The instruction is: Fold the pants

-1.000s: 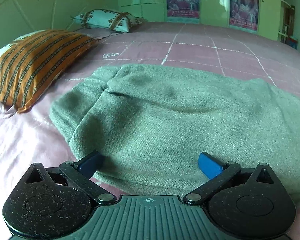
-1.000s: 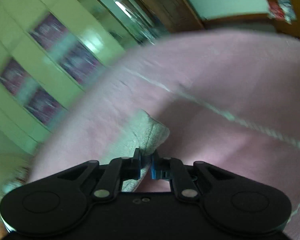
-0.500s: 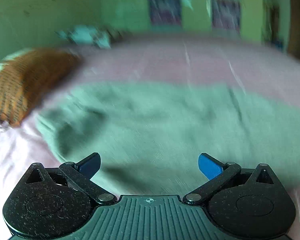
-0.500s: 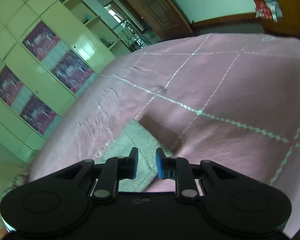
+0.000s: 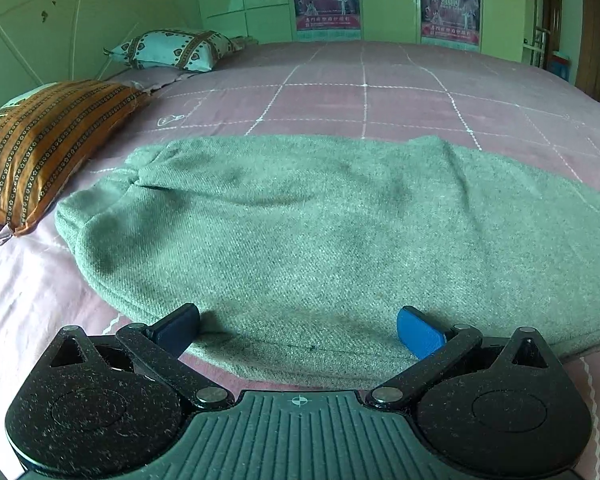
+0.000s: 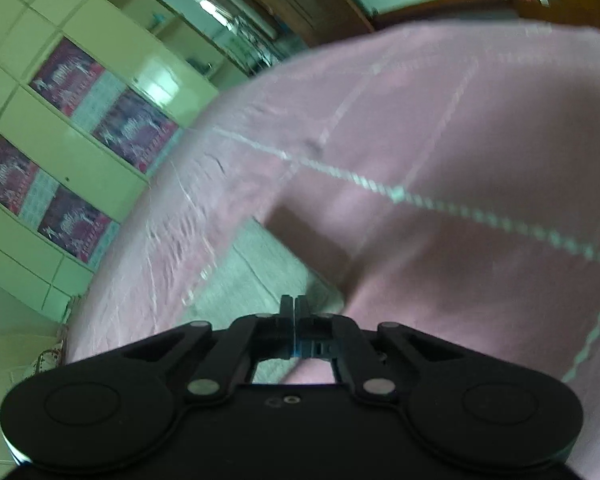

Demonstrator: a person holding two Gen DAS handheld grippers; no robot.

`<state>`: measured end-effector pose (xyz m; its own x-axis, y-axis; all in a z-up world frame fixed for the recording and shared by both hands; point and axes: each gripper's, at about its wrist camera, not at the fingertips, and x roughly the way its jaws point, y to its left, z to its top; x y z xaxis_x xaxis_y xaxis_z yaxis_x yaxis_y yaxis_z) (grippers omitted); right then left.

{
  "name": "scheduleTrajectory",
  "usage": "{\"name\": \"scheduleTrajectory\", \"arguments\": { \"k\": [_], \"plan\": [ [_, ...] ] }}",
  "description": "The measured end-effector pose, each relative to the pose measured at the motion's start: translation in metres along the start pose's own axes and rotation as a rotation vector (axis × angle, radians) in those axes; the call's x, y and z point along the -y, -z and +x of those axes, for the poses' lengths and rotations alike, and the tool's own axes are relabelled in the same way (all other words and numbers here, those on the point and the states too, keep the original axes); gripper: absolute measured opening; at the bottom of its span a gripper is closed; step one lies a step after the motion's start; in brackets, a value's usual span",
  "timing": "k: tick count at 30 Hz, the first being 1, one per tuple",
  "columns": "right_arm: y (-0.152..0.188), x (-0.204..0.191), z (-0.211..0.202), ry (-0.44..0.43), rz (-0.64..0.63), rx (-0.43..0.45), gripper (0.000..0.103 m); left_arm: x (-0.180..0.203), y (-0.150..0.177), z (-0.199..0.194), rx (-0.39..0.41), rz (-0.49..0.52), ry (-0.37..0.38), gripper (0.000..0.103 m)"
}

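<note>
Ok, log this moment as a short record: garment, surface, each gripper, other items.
garment: green pants, lying folded on the bed
surface: pink bedsheet with a white grid
left gripper: open, fingers apart above the near edge of the pants, holding nothing
right gripper: shut, nothing between its fingers, over a pants end
other items: orange striped pillow, white patterned pillow

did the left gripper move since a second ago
Yes. The left gripper, jaws wide open, has drawn back from the pants: the orange pillow sits lower and more of the pink sheet shows.
</note>
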<state>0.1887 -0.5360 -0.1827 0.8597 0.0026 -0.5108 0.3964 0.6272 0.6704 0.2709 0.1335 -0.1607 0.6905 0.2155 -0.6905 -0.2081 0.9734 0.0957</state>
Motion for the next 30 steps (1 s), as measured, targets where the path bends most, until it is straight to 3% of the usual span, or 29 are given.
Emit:
{"name": "scheduleTrajectory", "arguments": {
  "k": [2,4,7,12,13,14,20,25,28,29,30],
  "plan": [
    [-0.001,-0.005,0.006,-0.003,-0.042,-0.046,0.0,0.0,0.001,0.002,0.002,0.002,-0.002,0.103],
    [-0.002,-0.005,0.011,0.048,-0.043,-0.08,0.0,0.001,0.002,0.003,0.005,-0.003,-0.003,0.103],
    [-0.001,0.002,-0.002,0.064,0.006,-0.025,0.021,-0.001,0.003,0.002,0.01,-0.004,0.004,0.103],
    [0.003,0.006,0.012,0.069,0.052,-0.098,0.018,-0.001,0.004,0.002,0.013,-0.005,0.006,0.103],
    [0.004,0.004,0.01,0.062,0.051,-0.079,0.005,-0.001,0.004,0.002,0.014,-0.006,0.008,0.103],
    [0.003,0.001,0.006,0.062,0.041,-0.058,0.003,-0.002,0.004,0.002,0.013,-0.007,0.011,0.103],
    [0.001,-0.031,-0.006,0.02,-0.102,0.023,0.0,-0.003,0.007,0.001,0.024,-0.011,0.019,0.103],
    [-0.012,-0.036,-0.024,-0.114,-0.094,0.128,0.0,-0.003,0.009,0.001,0.03,-0.015,0.023,0.103],
    [-0.006,-0.011,0.01,0.016,-0.029,0.001,0.0,-0.002,0.009,0.0,0.03,-0.015,0.02,0.103],
    [-0.003,0.003,0.021,0.045,0.013,-0.077,0.0,-0.003,0.009,0.0,0.028,-0.015,0.022,0.103],
    [-0.001,0.012,0.022,0.04,0.042,-0.1,0.001,-0.003,0.008,0.0,0.026,-0.015,0.024,0.103]
  ]
}}
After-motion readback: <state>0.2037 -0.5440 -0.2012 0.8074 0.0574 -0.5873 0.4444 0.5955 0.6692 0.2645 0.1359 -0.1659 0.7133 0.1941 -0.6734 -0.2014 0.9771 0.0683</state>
